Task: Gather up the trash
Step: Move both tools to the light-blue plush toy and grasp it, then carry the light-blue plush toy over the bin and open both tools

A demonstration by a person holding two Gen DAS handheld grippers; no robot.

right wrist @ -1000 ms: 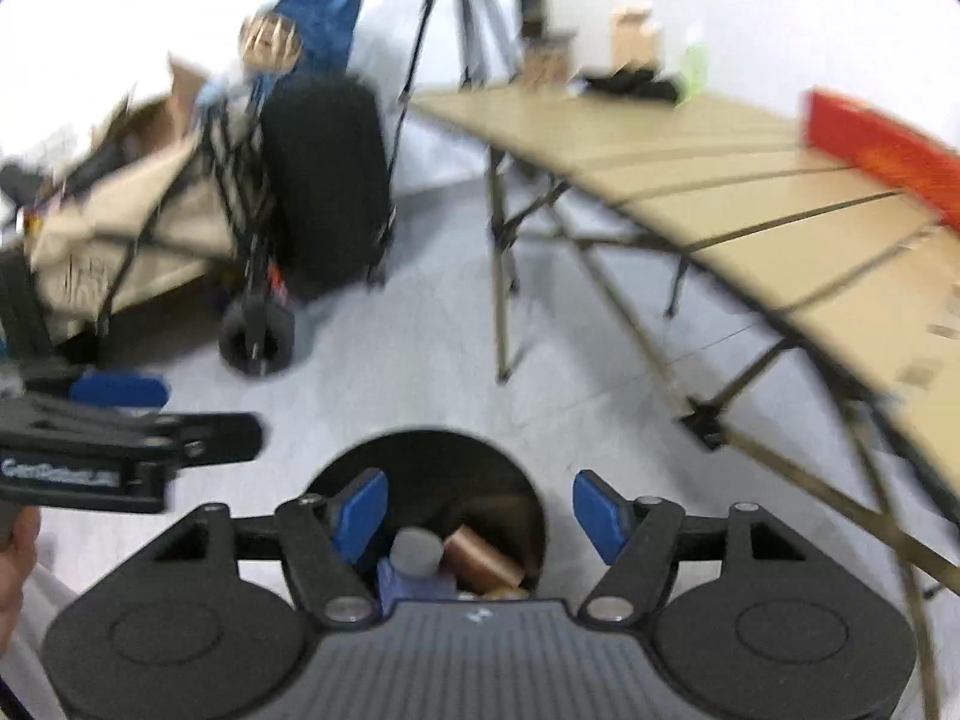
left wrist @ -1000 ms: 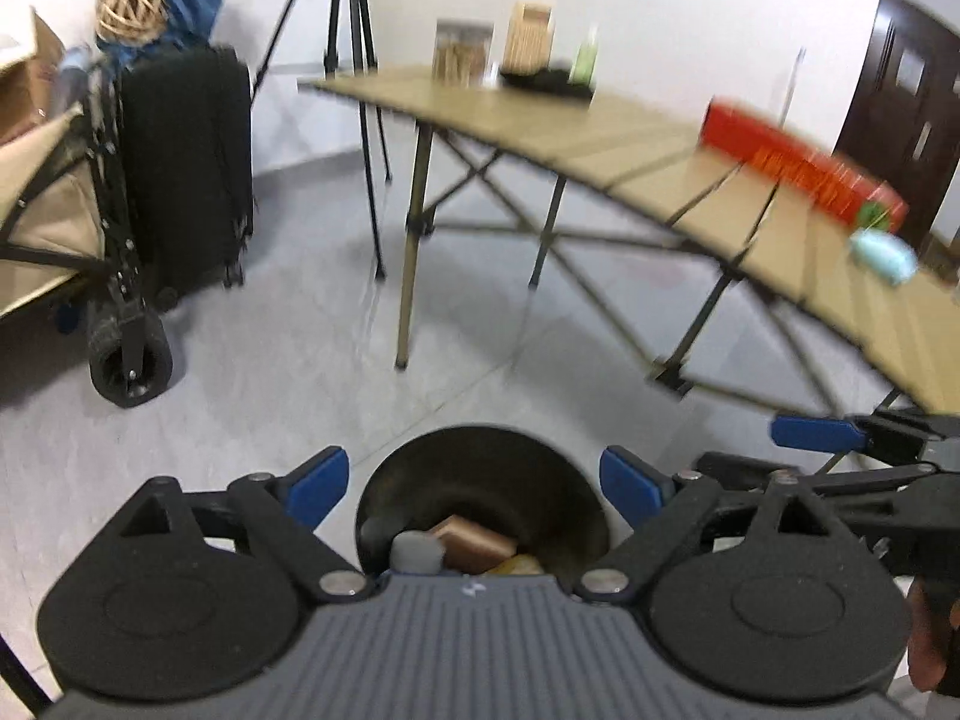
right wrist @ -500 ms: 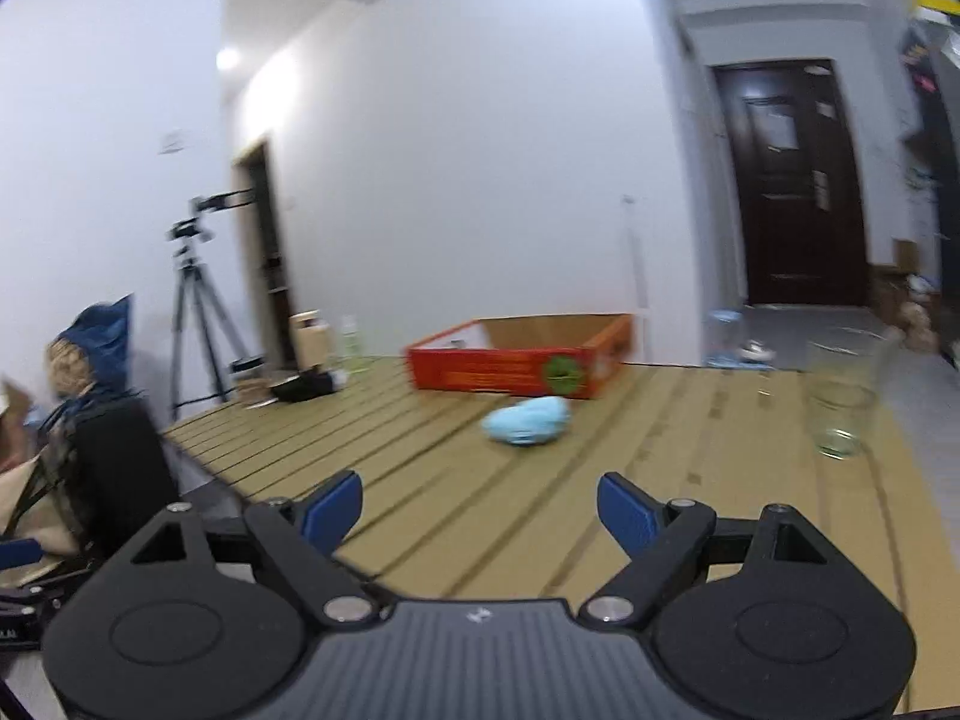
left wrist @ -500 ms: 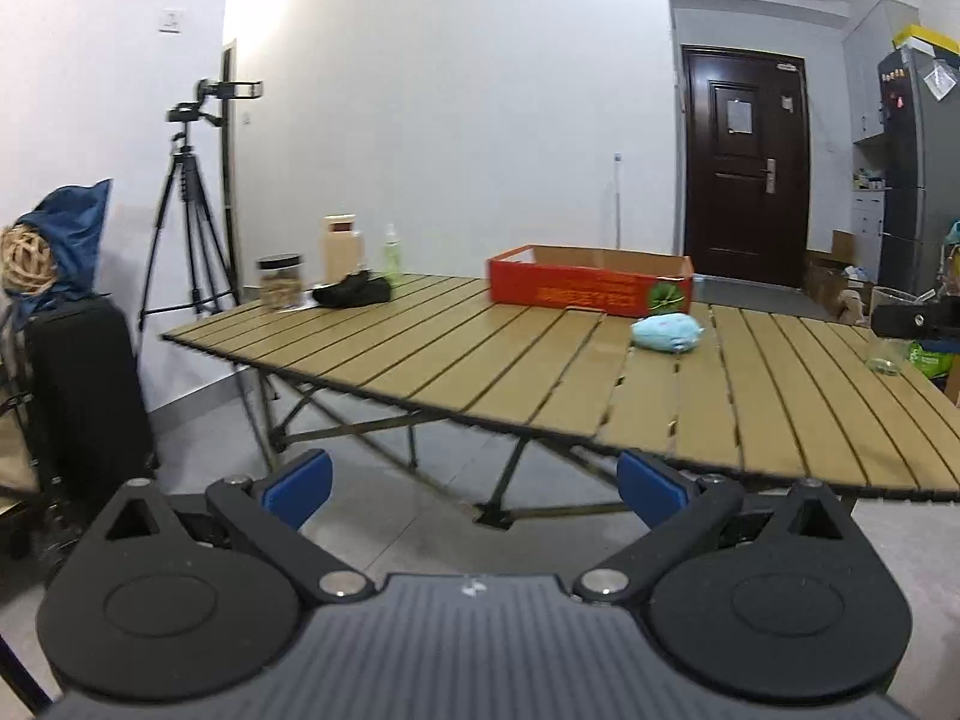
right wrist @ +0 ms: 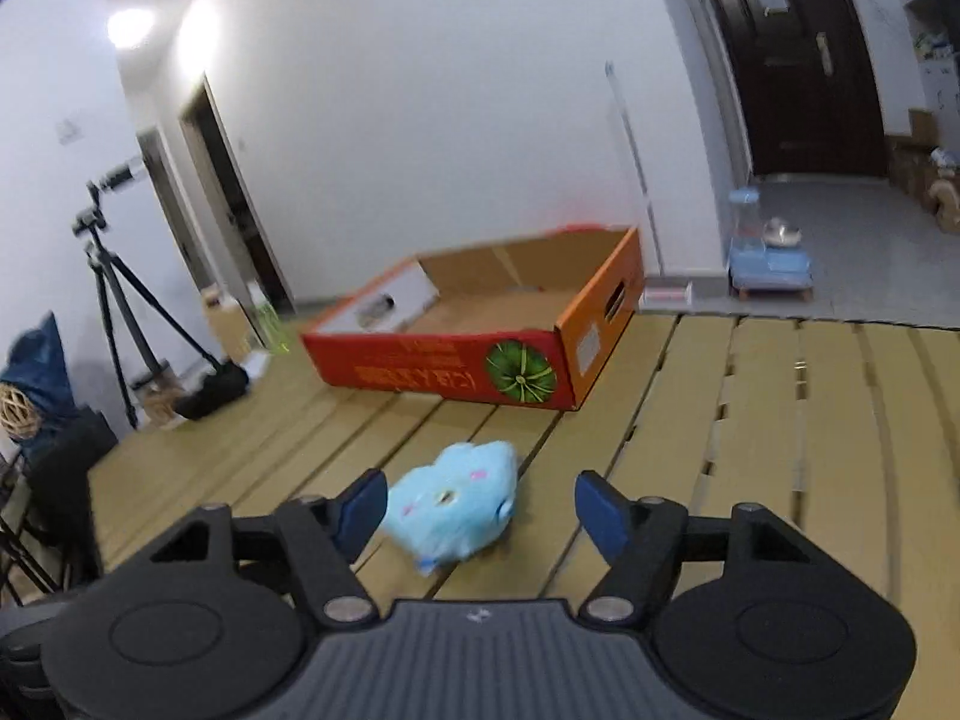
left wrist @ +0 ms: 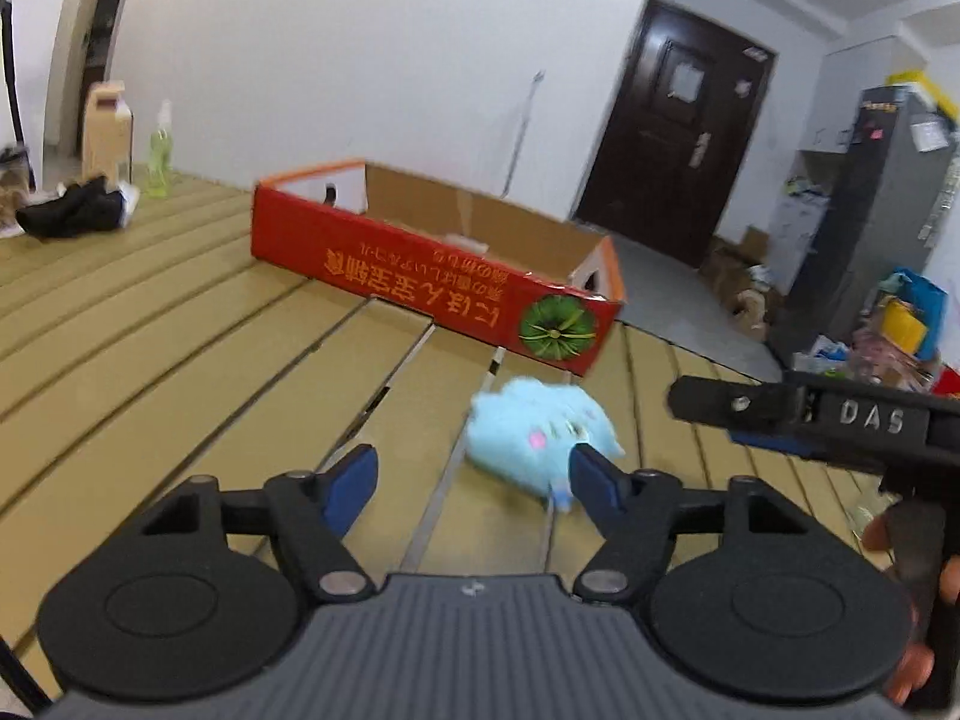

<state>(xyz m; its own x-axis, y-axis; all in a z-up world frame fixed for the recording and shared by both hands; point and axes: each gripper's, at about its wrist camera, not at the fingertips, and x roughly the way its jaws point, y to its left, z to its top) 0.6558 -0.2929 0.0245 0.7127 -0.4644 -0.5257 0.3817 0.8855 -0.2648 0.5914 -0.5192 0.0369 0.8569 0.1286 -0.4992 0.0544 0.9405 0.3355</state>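
Note:
A light blue plush toy (left wrist: 540,426) lies on the slatted wooden table (left wrist: 180,324), in front of a shallow red cardboard box (left wrist: 432,282). My left gripper (left wrist: 474,480) is open and empty, with the toy just beyond its right fingertip. My right gripper (right wrist: 480,504) is open and empty; the toy (right wrist: 456,498) lies just ahead, near its left fingertip. The red box (right wrist: 480,360) shows behind it, and looks empty inside. The right gripper also shows from the side in the left wrist view (left wrist: 810,414).
A black cloth bundle (left wrist: 72,213), a green bottle (left wrist: 159,156) and a tan carton (left wrist: 108,126) stand at the table's far left. A tripod (right wrist: 114,276) and a dark door (right wrist: 798,60) stand beyond the table. Clutter lies on the floor at the right (left wrist: 888,330).
Both grippers have swung up from a black bin on the floor, over the table, and moved close to the blue plush toy. Both stay open.

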